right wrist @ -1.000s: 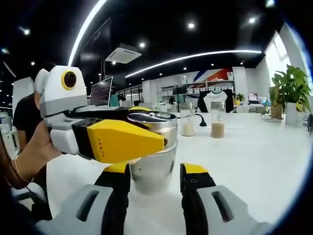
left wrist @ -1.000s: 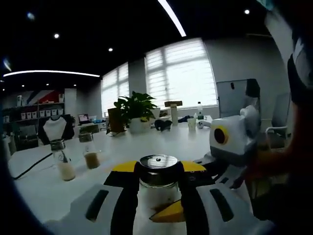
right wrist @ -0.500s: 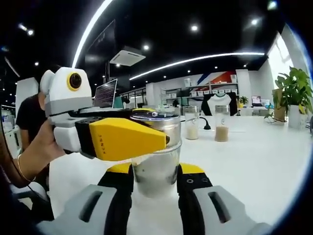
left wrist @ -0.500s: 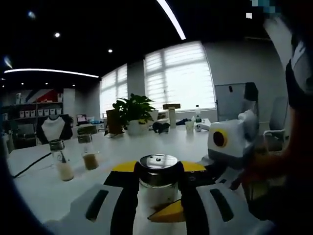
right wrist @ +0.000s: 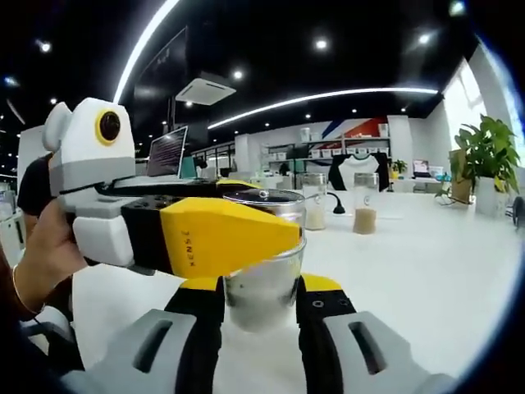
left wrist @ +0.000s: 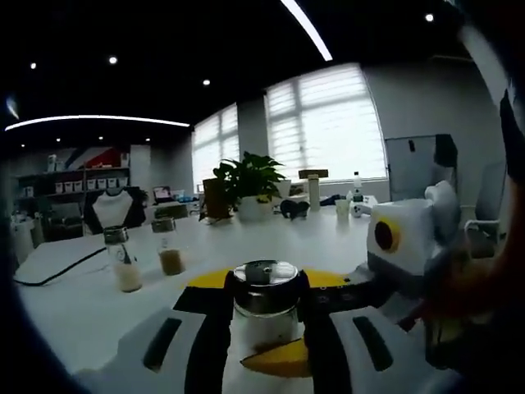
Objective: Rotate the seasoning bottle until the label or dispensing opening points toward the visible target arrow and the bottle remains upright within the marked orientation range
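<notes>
We hold the bottle [left wrist: 264, 308] at lower centre of the left gripper view, our left tool [left wrist: 264, 328] closed on its clear glass body just under the shiny metal cap, steadying it upright. In the right gripper view the right tool [right wrist: 261, 308] clamps the bottle's base from the other side, likely to share the twist. Its contents look pale and powdery. Two similar jars [left wrist: 123, 258] stand well apart on the smooth white tabletop [left wrist: 74, 308]. We see no arrow.

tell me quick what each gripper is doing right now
Left gripper: shut on the seasoning bottle.
Right gripper: shut on the same bottle, lower down.
</notes>
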Available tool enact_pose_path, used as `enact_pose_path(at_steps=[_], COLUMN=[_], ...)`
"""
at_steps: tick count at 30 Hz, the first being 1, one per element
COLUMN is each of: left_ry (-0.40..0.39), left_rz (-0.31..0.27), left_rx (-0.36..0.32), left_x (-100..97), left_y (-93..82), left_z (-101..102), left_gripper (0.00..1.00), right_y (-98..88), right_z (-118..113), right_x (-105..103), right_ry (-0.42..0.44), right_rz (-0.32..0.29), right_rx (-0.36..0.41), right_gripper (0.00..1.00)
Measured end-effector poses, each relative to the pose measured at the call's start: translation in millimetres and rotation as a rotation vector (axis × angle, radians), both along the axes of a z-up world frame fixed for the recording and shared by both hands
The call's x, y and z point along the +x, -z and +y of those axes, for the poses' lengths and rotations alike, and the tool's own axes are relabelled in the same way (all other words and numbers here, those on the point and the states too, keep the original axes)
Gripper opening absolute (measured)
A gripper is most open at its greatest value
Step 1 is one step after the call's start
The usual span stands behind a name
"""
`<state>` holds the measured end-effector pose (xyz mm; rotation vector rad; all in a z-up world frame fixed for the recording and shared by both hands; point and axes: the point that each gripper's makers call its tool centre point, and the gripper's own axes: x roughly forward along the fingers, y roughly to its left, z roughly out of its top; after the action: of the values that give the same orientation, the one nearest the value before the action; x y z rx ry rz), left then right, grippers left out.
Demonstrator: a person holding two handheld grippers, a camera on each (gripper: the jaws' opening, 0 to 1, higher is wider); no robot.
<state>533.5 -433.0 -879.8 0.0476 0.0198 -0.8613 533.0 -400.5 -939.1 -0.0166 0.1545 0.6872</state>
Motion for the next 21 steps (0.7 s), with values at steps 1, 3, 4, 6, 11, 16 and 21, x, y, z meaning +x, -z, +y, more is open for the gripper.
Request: enact_pose_path(at_steps=[1, 3, 4, 6, 11, 16, 21], left_ry=[-0.026, -0.072, -0.087, -0.134, -0.178, -0.212, -0.269], left_rz=[-0.002, -0.030, -0.035, -0.058, -0.078, -0.083, -0.098], left_rx=[-0.004, 0.031, 0.028, -0.030, 0.022, 0.058, 0.062], left_x=[0.4, 0.3, -1.0, -1.3, -3.5, -1.2, -4.2], left_y=[-0.5, 1.7, 1.5, -6.8, -5.8, -1.6, -1.5], left_z=[-1, 0, -1, 3, 6, 10, 15], left_gripper=[0.34, 0.35, 0.35, 0.35, 0.34, 0.35, 0.35], right_y=[0.4, 1.3, 1.7, 1.6, 0.3, -0.5, -1.8], right_z=[1, 2, 2, 3, 4, 6, 8], right_x=[0, -1, -1, -3, -4, -4, -7], right_ry=[0.001, -0.001, -0.002, -0.001, 0.003, 0.004, -0.003], right_rz=[0.000, 0.008, 0.013, 0.009, 0.005, 0.001, -0.001], right_rx=[-0.002, 0.007, 0.012, 0.009, 0.017, 0.018, 0.020], right_gripper=[0.32, 0.32, 0.32, 0.32, 0.32, 0.32, 0.32])
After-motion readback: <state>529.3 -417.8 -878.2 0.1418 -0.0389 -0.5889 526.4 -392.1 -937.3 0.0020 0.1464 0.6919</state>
